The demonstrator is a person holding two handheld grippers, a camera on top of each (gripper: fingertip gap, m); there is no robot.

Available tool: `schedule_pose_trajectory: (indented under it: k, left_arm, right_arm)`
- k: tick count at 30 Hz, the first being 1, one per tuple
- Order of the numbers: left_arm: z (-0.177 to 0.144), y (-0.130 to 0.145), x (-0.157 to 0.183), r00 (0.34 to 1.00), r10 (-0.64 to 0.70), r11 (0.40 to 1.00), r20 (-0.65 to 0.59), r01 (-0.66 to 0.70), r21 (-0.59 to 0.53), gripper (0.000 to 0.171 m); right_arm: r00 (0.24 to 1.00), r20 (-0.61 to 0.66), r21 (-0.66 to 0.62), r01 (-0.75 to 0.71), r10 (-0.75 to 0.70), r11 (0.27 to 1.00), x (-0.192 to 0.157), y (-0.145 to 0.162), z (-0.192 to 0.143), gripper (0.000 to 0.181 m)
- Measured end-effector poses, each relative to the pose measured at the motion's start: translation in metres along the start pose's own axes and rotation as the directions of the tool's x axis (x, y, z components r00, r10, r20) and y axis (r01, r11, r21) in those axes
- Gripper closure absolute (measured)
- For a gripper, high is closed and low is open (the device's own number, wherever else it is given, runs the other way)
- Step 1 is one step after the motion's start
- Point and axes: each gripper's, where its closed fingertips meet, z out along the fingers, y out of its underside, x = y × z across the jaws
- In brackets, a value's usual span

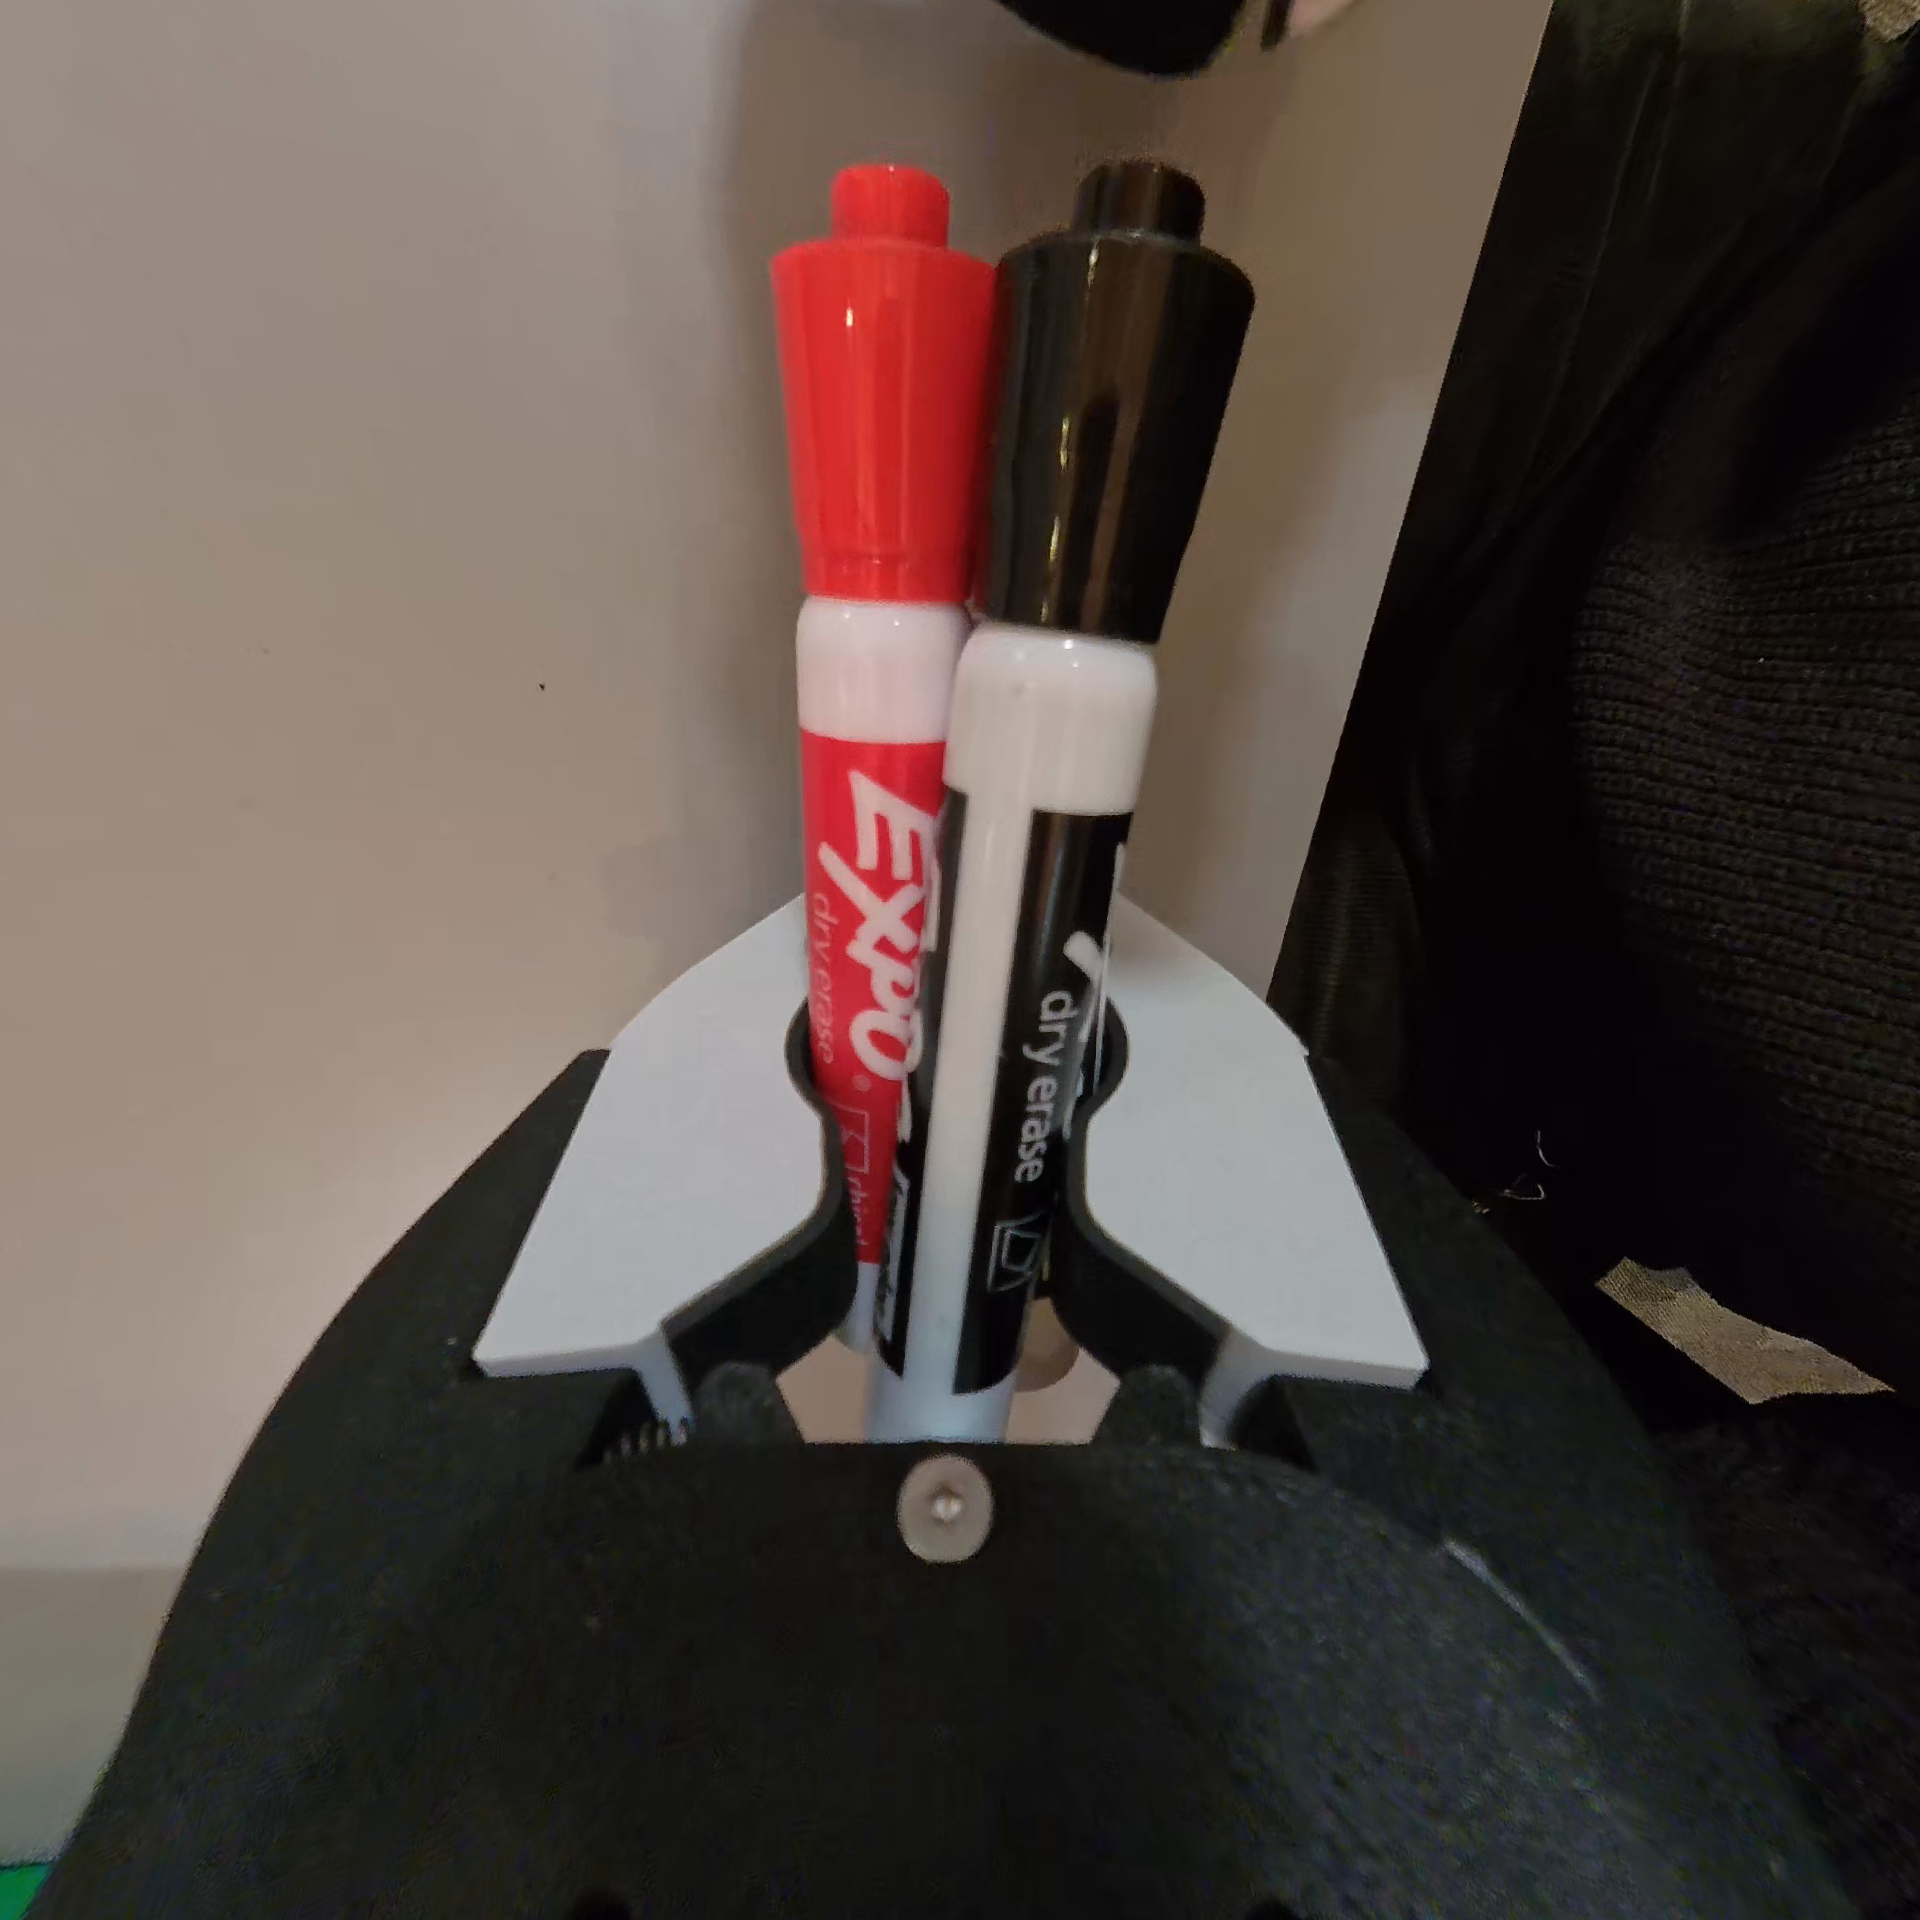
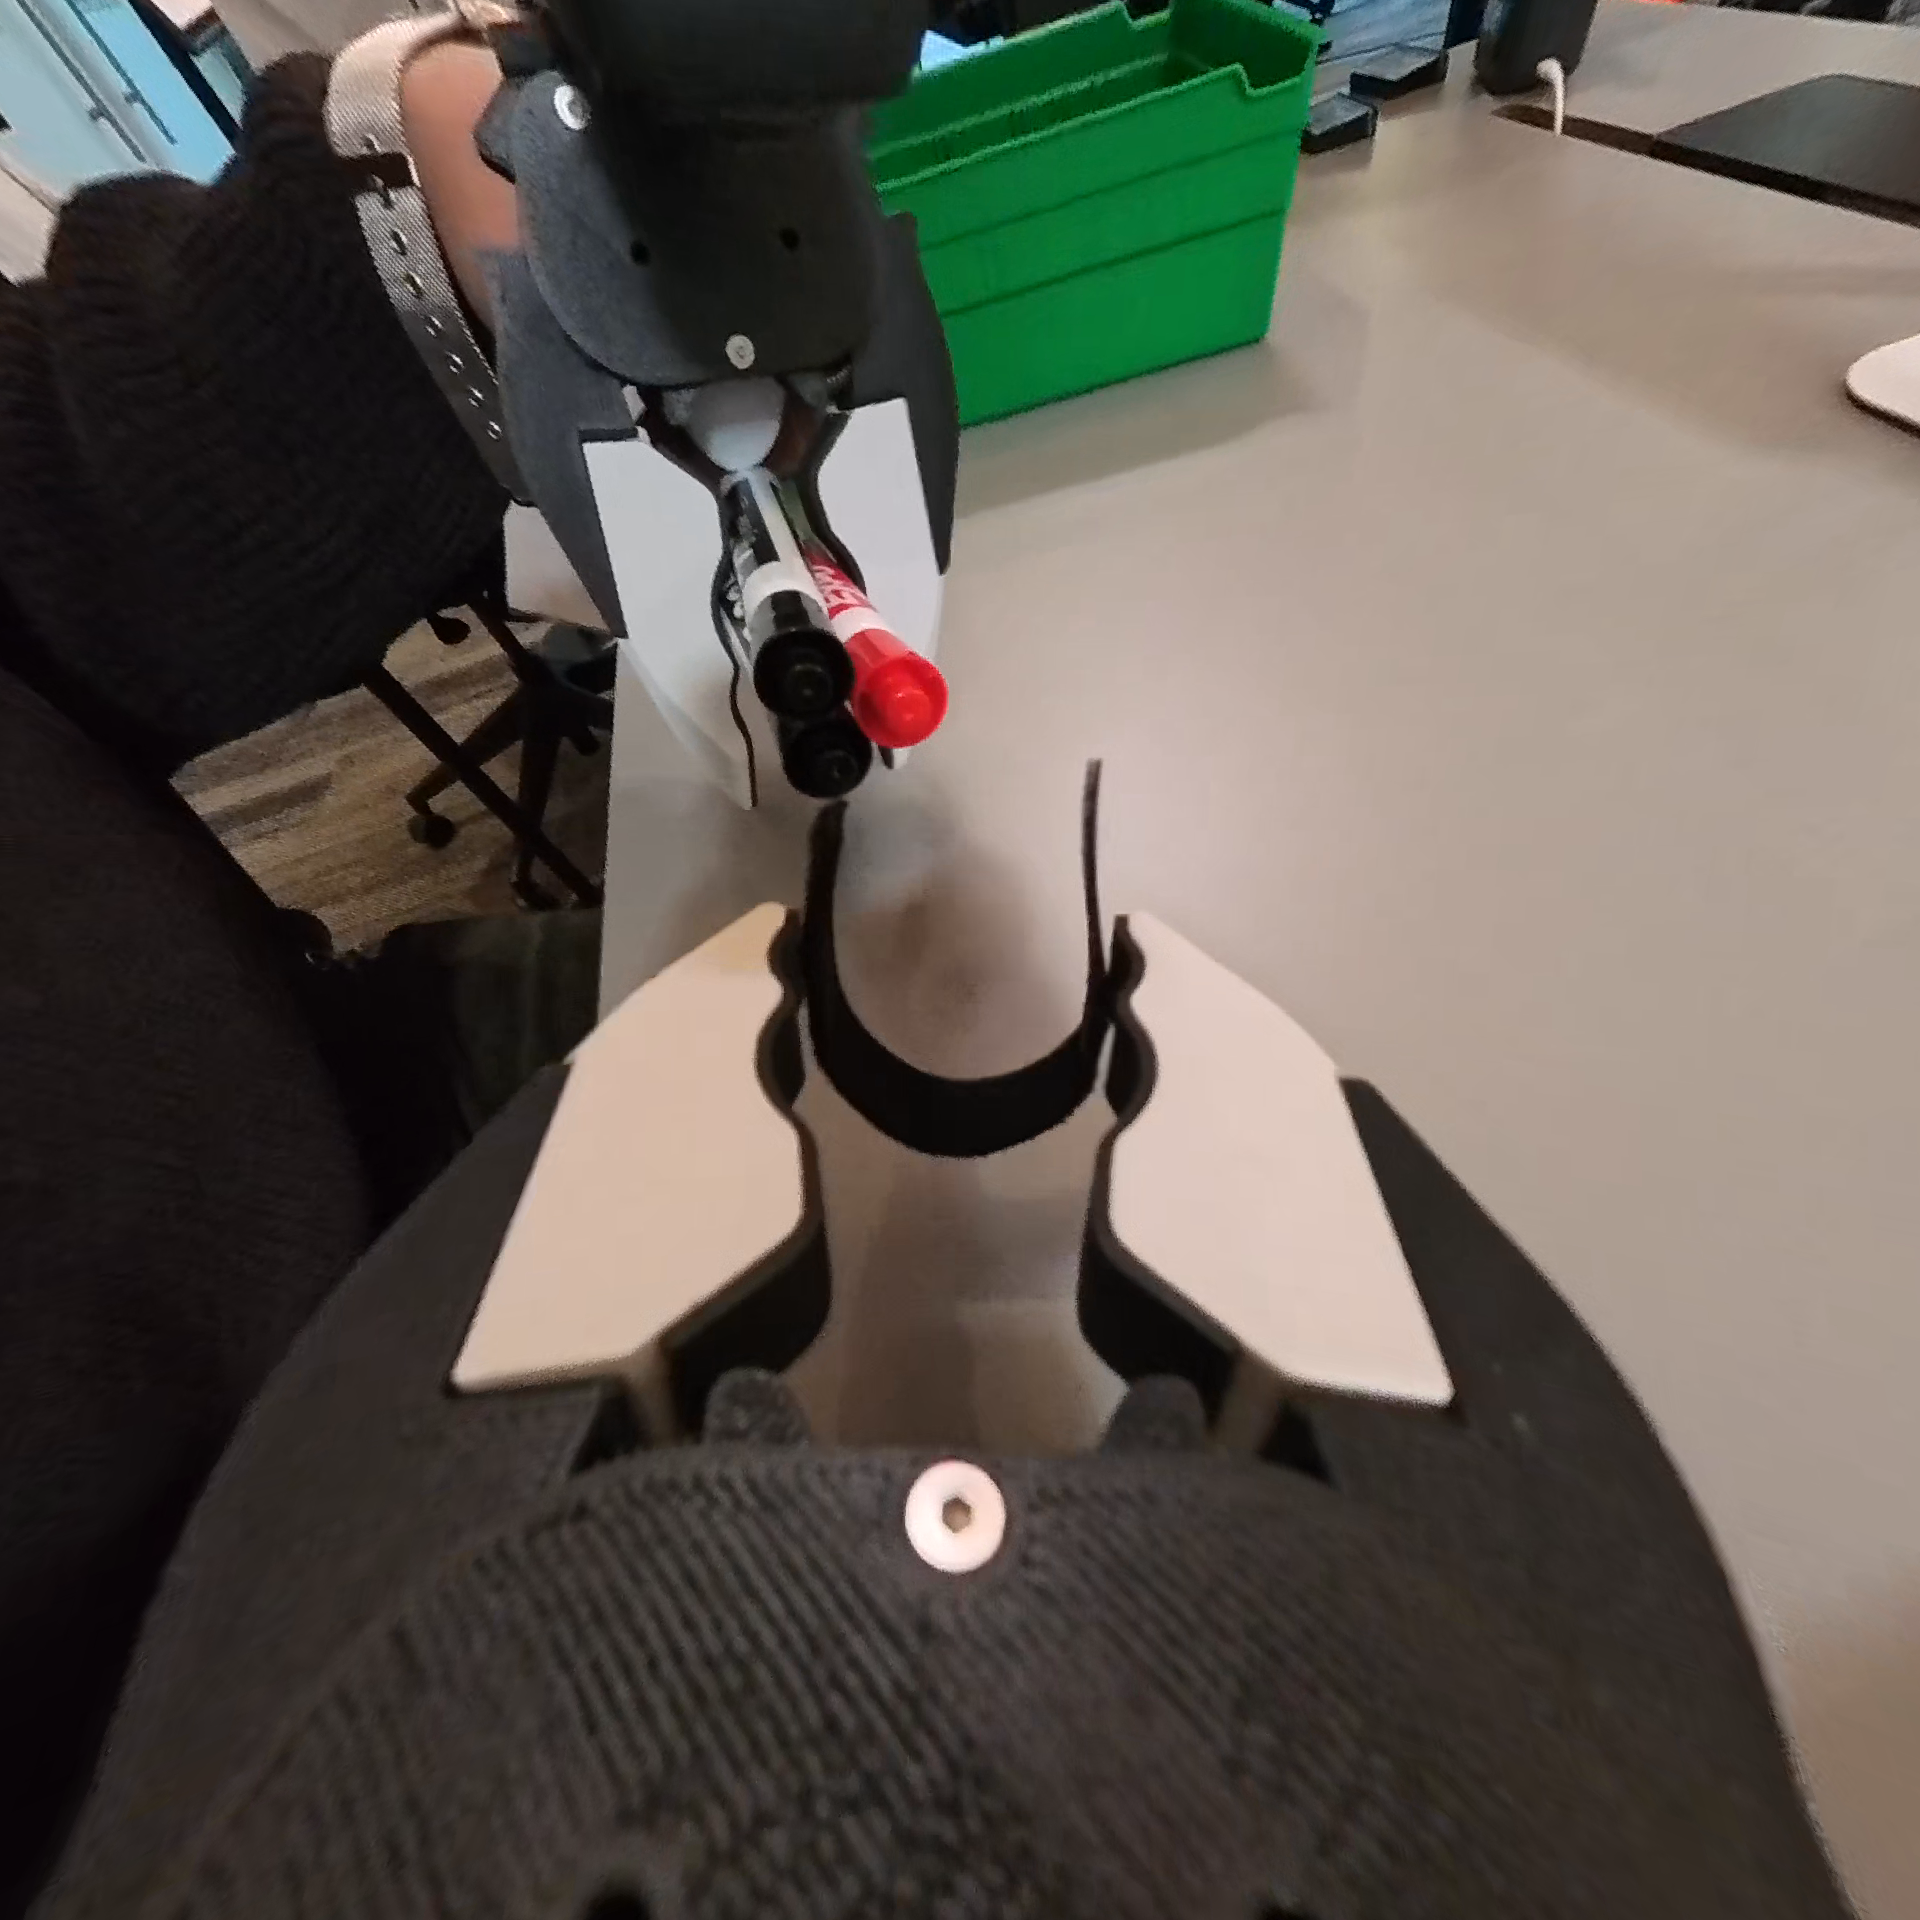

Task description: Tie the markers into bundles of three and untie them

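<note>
Holding the markers [image 1: 966, 790] in my left gripper [image 1: 961, 997], I have its fingers closed tight on the barrels, caps pointing out past the tips. The left wrist view shows a red one [image 1: 883, 582] and a black one [image 1: 1101, 582] side by side; the right wrist view shows a second black cap [image 2: 828, 756] under the first, so I judge three are there. My right gripper [image 2: 951, 1029] stands partly open with a black band [image 2: 951, 1101] stretched across its fingers, a U-shaped loop whose two arms run forward past my fingertips. The caps sit just beyond that loop, a little to its left, not yet inside it.

To do this well I would line the loop's mouth up with the caps, shifting my right fingers leftward, then slide the band over all three ends at once. The red cap [image 2: 896, 694] sticks out to the right of the black pair, so it may snag the band's arm first. I should keep the spread steady, since easing it would let the band go slack or slip off.

Ahead and to the right of my fingers the table [image 2: 1455, 831] lies open. The green bin [image 2: 1091, 229] stands well beyond the left gripper. To the left of my right fingers the table edge drops off, with a dark sleeve [image 2: 208, 416] close by, so that side is tight.
</note>
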Motion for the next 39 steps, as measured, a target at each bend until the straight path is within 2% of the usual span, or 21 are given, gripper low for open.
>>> schedule_pose_trajectory:
  k: [9,23,39]
  left_arm:
    - [-0.008,-0.005,0.004,1.0,0.006,0.998,-0.018,-0.005,0.055,0.128]
    - [-0.008,-0.014,0.014,0.998,0.036,0.997,-0.051,-0.032,0.076,0.128]
    - [0.006,-0.019,0.024,0.996,0.028,0.999,-0.086,-0.025,0.027,0.129]
  right_arm:
    - [0.985,0.142,0.16,-0.119,0.096,0.98,-0.022,-0.024,0.007,0.127]
    - [0.955,0.242,0.242,-0.228,0.169,0.943,-0.039,-0.037,0.026,0.124]
    - [0.958,0.232,0.199,-0.216,0.168,0.956,-0.04,-0.031,0.031,0.13]
